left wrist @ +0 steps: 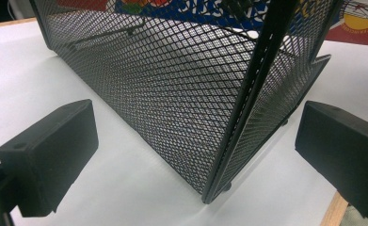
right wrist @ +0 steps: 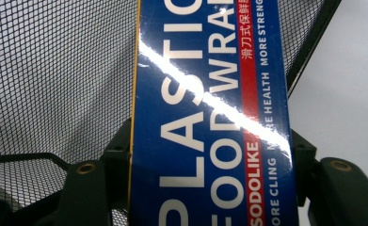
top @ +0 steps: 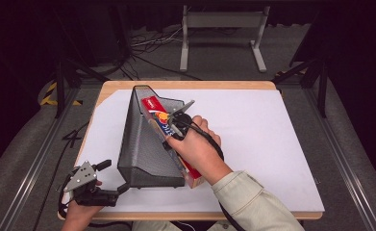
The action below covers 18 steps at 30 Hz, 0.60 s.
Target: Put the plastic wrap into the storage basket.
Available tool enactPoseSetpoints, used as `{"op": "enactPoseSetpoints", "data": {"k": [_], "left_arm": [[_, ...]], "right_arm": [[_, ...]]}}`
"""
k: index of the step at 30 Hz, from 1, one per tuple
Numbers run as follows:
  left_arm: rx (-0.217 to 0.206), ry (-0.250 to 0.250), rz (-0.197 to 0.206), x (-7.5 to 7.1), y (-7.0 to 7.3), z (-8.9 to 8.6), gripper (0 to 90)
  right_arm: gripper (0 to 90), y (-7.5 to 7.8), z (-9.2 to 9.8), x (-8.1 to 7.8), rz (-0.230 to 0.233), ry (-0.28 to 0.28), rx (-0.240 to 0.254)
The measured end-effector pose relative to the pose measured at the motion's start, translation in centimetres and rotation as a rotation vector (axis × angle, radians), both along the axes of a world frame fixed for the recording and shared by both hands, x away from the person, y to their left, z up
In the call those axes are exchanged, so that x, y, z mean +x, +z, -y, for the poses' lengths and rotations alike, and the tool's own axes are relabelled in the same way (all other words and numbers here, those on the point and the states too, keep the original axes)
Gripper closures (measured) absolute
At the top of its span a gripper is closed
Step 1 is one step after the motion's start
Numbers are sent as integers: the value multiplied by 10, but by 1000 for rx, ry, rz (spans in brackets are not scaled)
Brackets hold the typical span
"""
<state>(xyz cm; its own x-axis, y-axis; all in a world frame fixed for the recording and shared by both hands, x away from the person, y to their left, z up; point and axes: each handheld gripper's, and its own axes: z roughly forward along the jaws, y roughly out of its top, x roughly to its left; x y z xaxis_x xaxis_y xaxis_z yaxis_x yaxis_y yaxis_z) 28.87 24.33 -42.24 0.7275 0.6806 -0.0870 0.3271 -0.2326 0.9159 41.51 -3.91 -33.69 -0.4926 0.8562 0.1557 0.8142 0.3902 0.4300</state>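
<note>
Box: long blue and red plastic-wrap box (top: 169,132), lying slanted along the right wall of the wire basket, far end inside the basket, near end sticking out past the basket's front corner toward the near edge of the tabletop.
Box, close view: printed blue face (right wrist: 205,117) runs straight up between the two black jaws in the right gripper view.
Right tongs: right tongs (top: 176,126) clamped on the box, one jaw against each long side; the hand covers the box's middle.
Left tongs: left tongs (top: 112,177) spread wide, nothing between the jaws, resting at the near left corner of the tabletop.
Left tongs to basket: jaws point at the basket's near front corner; corner post stands between the pads (left wrist: 54,150), apart from both.
Basket: black wire-mesh basket (top: 142,144), tall at the back, sloping low toward the front, standing left of centre on the white sheet (top: 272,144).
Tabletop: wooden rim (top: 190,84) visible at the far edge.
</note>
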Motion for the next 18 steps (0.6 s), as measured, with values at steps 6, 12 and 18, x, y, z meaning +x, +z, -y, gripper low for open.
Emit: {"op": "enactPoseSetpoints", "data": {"k": [6, 12, 18], "left_arm": [[1, 3, -1, 0, 0, -1, 7], [-3, 3, -1, -1, 0, -1, 8], [-5, 10, -1, -2, 0, -3, 8]], "right_arm": [[397, -3, -8, 1, -24, -10, -40], [396, -7, -17, 4, -41, -6, -65], [395, -11, -23, 8, -75, -16, -81]]}}
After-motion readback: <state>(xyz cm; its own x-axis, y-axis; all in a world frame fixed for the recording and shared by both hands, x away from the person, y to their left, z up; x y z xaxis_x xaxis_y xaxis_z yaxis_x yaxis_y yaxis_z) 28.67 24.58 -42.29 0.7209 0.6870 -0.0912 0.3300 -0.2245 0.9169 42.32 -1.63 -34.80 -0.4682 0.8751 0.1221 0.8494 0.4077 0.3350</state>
